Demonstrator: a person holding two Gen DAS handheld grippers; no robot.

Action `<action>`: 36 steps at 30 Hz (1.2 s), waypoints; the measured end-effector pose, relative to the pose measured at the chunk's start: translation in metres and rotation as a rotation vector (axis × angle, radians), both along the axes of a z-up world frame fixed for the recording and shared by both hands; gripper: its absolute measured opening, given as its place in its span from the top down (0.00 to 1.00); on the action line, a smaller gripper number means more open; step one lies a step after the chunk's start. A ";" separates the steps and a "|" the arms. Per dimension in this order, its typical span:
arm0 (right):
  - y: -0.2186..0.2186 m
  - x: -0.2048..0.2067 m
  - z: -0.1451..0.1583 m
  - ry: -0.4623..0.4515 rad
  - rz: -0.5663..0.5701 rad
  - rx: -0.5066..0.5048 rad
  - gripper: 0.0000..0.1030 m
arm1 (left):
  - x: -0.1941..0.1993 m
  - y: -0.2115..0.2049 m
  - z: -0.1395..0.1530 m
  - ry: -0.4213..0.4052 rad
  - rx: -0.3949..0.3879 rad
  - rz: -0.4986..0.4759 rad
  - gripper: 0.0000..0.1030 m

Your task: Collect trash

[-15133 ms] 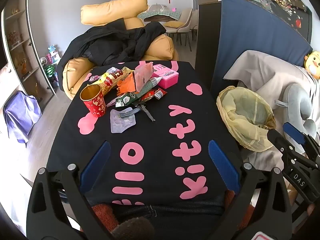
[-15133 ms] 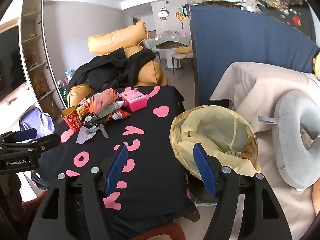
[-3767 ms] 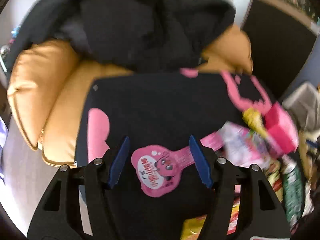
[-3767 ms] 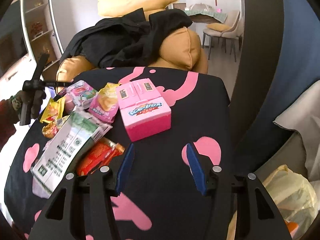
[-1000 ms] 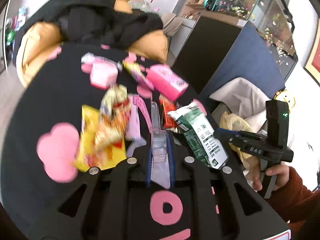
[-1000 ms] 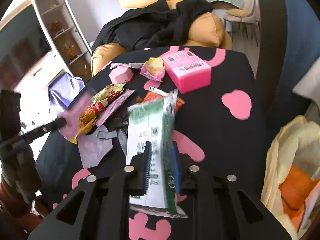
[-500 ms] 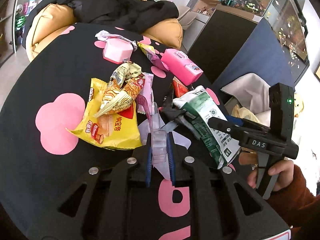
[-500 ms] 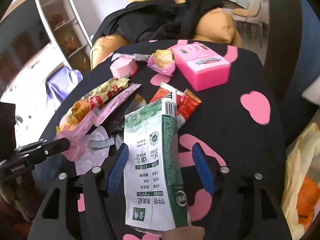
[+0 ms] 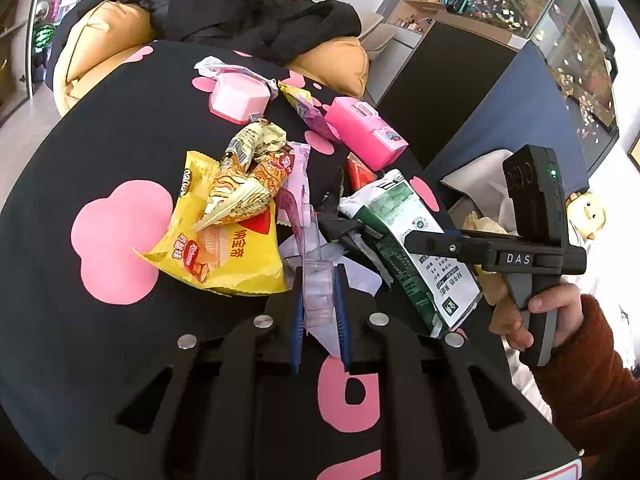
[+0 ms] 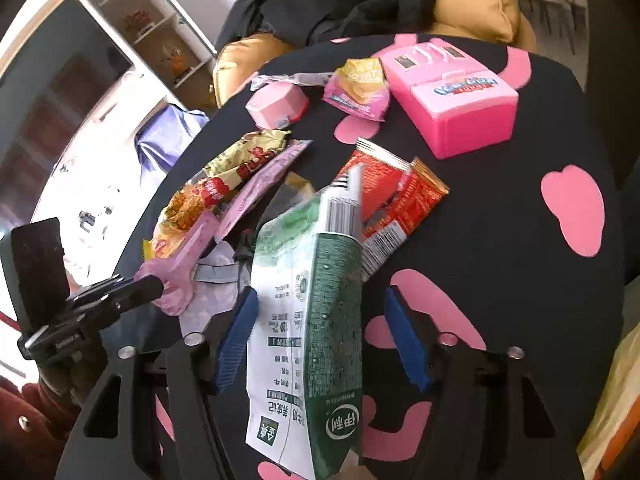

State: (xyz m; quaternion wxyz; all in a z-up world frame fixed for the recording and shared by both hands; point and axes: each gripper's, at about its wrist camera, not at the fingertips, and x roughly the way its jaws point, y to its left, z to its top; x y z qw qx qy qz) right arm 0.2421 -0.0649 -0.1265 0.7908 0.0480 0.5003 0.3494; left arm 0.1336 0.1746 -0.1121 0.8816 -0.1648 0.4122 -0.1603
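Observation:
A green and white milk carton (image 10: 308, 320) lies flattened on the black table cover (image 10: 500, 216), pointing away from me. My right gripper (image 10: 320, 294) straddles its near half. Its jaws are closing, the left pad close by the carton's edge, the right pad a gap away. In the left wrist view the right gripper (image 9: 424, 240) reaches over that carton (image 9: 396, 208) from the right, held by a hand in a rust sleeve. My left gripper (image 9: 318, 304) is shut on a translucent pink plastic wrapper (image 9: 312, 264), lifted just above the litter pile.
On the cover lie a yellow snack bag (image 9: 224, 248), a crumpled noodle wrapper (image 9: 248, 176), red sachets (image 10: 396, 196), a pink cup (image 9: 238, 98) and a pink toy box (image 10: 452, 100). The yellow trash bag (image 10: 616, 400) hangs off the table's right. A sofa with a black coat (image 9: 240, 4) stands behind.
The right jaws let go of the carton, opened wide, and now stand narrower around it as it lies on the table. The left gripper kept its hold on the pink wrapper.

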 end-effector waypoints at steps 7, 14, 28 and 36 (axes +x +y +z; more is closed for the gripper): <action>-0.002 -0.031 0.027 -0.165 -0.024 -0.073 0.66 | -0.002 -0.005 0.011 -0.024 0.022 -0.001 0.87; -0.021 -0.054 0.060 -0.302 -0.084 -0.127 0.70 | -0.003 -0.024 0.036 -0.079 0.070 -0.030 0.87; -0.088 -0.104 0.111 -0.506 -0.211 -0.087 0.70 | -0.017 -0.102 0.086 -0.210 0.187 -0.153 0.87; -0.146 -0.138 0.140 -0.643 -0.341 -0.110 0.70 | -0.008 -0.165 0.107 -0.252 0.181 -0.262 0.87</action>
